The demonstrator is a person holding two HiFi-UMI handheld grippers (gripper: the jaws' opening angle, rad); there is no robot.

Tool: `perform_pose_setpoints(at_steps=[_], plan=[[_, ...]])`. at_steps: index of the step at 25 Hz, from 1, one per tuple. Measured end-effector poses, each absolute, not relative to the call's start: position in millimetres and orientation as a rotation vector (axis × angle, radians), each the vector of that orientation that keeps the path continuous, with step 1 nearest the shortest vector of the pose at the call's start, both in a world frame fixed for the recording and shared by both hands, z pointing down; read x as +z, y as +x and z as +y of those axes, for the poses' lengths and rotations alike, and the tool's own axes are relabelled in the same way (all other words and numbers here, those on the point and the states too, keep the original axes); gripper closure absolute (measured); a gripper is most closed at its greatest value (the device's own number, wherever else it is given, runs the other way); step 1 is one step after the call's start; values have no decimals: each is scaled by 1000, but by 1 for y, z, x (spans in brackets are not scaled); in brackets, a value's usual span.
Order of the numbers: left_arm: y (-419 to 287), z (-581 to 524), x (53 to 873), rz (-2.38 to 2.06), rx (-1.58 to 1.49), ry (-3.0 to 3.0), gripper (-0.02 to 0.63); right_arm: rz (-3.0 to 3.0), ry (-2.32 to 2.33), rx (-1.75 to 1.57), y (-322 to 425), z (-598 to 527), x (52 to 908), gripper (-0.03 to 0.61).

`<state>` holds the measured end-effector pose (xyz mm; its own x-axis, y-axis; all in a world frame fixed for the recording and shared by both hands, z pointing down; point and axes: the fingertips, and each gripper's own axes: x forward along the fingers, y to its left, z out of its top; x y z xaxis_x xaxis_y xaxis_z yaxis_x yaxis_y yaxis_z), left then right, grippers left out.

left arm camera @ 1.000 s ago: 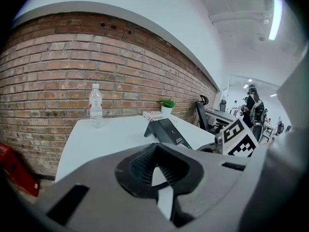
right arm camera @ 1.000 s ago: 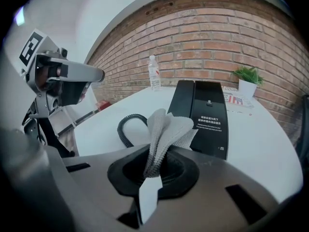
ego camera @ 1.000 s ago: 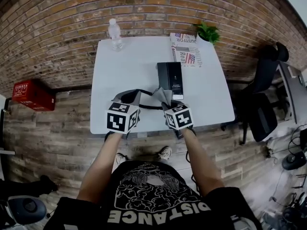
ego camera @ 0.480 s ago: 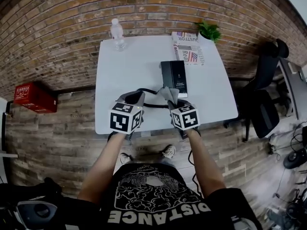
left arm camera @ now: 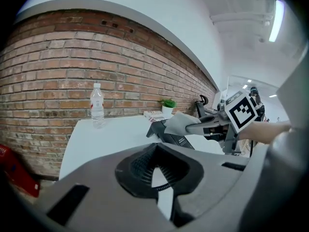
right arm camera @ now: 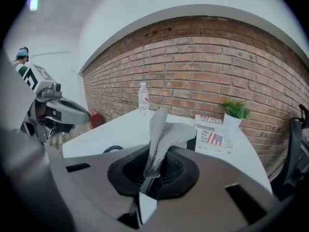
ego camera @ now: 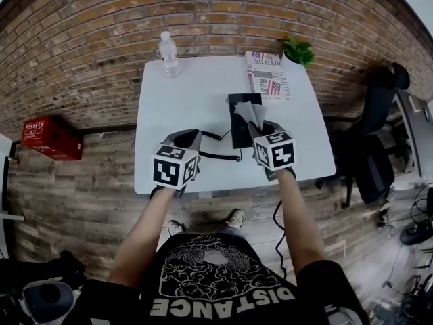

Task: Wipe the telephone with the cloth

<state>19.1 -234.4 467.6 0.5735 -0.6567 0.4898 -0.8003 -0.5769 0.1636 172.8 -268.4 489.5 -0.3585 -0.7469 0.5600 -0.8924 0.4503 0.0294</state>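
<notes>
One white desk (ego camera: 176, 107) carries everything. The black telephone (ego camera: 238, 133) lies right of its centre, long axis running 12 to 6 o'clock, straight away from the person. Of the two pairs, the right tongs (ego camera: 260, 123) are nearer. They sit at the telephone's 5 o'clock corner, clamped on a grey cloth (ego camera: 250, 112) that stands out toward 12 over the casing; whether it touches I cannot tell. Wiping, I judge, means strokes along that 12-to-6 line. At the telephone's 8 o'clock, the left tongs (ego camera: 191, 139) are closed, or very nearly, on nothing, just beside the coiled cord (ego camera: 218, 156).
</notes>
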Motion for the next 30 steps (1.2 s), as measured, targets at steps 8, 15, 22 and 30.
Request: perform_pose_setpoints(at_steps=[8, 15, 22, 30], plan=[[27, -261, 464, -1237, 497, 2415, 607, -2191, 1295, 262, 188, -323, 465, 566], [28, -282, 460, -1291, 465, 2392, 607, -2159, 1163, 198, 182, -369, 467, 566], [23, -289, 465, -1327, 470, 2365, 608, -2056, 932, 203, 171, -389, 503, 566], [17, -289, 473, -1345, 474, 2337, 607, -2037, 789, 228, 158, -395, 510, 566]])
